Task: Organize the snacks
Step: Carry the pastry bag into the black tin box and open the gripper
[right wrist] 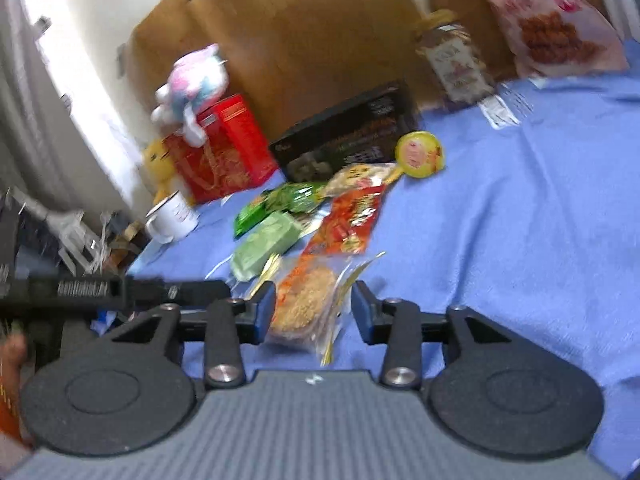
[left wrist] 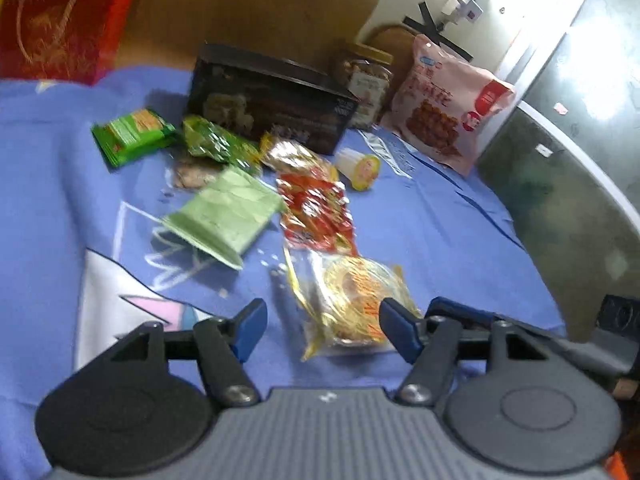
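1. Snacks lie in a loose heap on a blue cloth [left wrist: 440,220], with a black box [left wrist: 272,100] standing behind them.
2. The clear packet of round biscuits [left wrist: 352,300] is the nearest one. In the left wrist view its long axis runs away from the camera, pointing toward the red packet [left wrist: 316,212] just beyond it.
3. The left gripper [left wrist: 322,330] is released: its blue pads stand apart on either side of the packet's near end, and no pad presses on it.
4. In the right wrist view the same biscuit packet [right wrist: 308,300] lies between the pads of the right gripper [right wrist: 314,310]. The jaws are spread, with a gap on the right side.
5. A pale green packet [left wrist: 224,216] lies left of the red one, tilted diagonally.
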{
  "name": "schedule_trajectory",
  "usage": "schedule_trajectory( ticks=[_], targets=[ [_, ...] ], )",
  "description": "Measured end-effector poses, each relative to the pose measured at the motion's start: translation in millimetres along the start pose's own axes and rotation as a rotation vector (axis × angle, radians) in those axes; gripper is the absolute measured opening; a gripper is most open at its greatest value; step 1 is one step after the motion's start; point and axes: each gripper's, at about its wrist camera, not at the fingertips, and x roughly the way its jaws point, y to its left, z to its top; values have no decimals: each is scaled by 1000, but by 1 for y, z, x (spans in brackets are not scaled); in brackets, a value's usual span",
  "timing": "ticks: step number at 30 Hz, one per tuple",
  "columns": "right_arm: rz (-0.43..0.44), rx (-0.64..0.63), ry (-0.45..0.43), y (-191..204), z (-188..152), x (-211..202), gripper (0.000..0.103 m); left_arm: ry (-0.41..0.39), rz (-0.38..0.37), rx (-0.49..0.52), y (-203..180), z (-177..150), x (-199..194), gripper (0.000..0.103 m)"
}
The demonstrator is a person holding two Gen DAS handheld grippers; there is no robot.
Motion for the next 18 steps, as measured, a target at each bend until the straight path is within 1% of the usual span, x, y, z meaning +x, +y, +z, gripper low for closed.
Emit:
schedule_trajectory(
  ticks=[2, 4, 7, 9, 10, 11, 12, 14, 16, 18],
  targets=[
    [-24, -93, 12, 10, -6, 0, 59, 26, -26, -5, 0, 2, 8, 63],
    [-61, -186, 44, 18, -12, 6, 59, 40, -25, 5, 1, 5, 17, 64],
    [-102, -284, 79, 25, -18, 17, 59, 68, -20, 21, -1, 7, 34, 66],
    [-112, -309, 94, 26, -21, 25, 59, 81, -36, 31, -3, 6, 42, 61],
    [-112, -314, 99, 26, -21, 30, 55, 77, -38, 44, -4, 6, 44, 53],
    [-111, -330, 92, 29, -21, 32, 45, 79, -37, 50, -7, 5, 44, 51],
    [-111, -346, 93, 32, -21, 34, 42, 73, -35, 48, -9, 6, 42, 48],
    [-99, -361, 77, 38, -17, 34, 41, 53, -23, 48, -14, 13, 30, 47],
    [-86, -377, 31, 43, -7, 29, 41, 0, -35, 78, -19, 25, 17, 46],
    [-71, -399, -18, 47, 11, 27, 41, -46, -46, 90, -21, 44, 9, 46]
  ],
)
